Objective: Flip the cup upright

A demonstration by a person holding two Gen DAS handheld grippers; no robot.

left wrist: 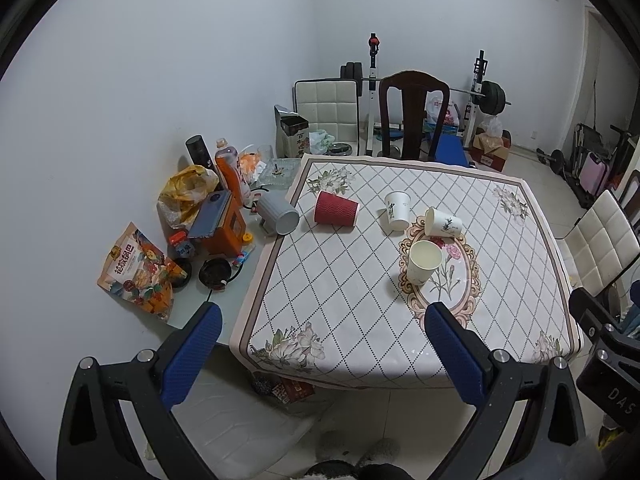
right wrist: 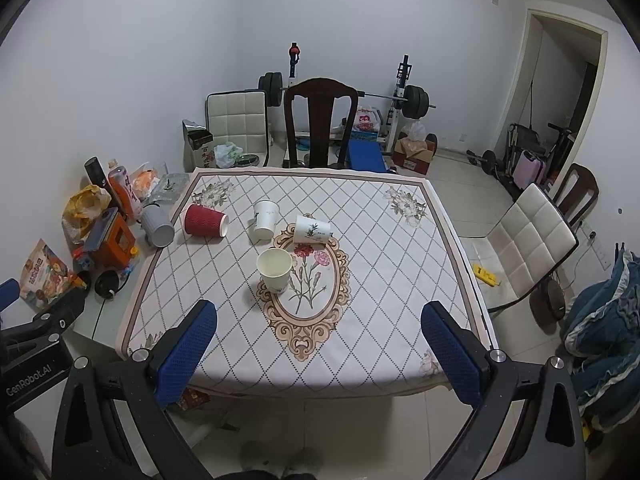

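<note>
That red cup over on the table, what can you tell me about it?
The red cup looks like a paper cup with a wavy ribbed wall. It lies tipped on its side on the tablecloth, near the far left corner, with its paler end toward the white cups. A grey ribbed cup lies just left of it, off the cloth. Neither gripper is near it.

The small writing on the lying white cup (left wrist: pixel 398 211) is looking too tiny to read, and the desk's (right wrist: pixel 400 280) legs are hiding under its cloth.

On the cloth-covered counter (right wrist: pixel 380 280), an upright cream paper cup (right wrist: pixel 274 270) stands before three tipped cups: red ribbed paper cup (right wrist: pixel 205 221) left, white paper cup (right wrist: pixel 265 219) middle, flower-printed paper cup (right wrist: pixel 312 230) right.
</note>
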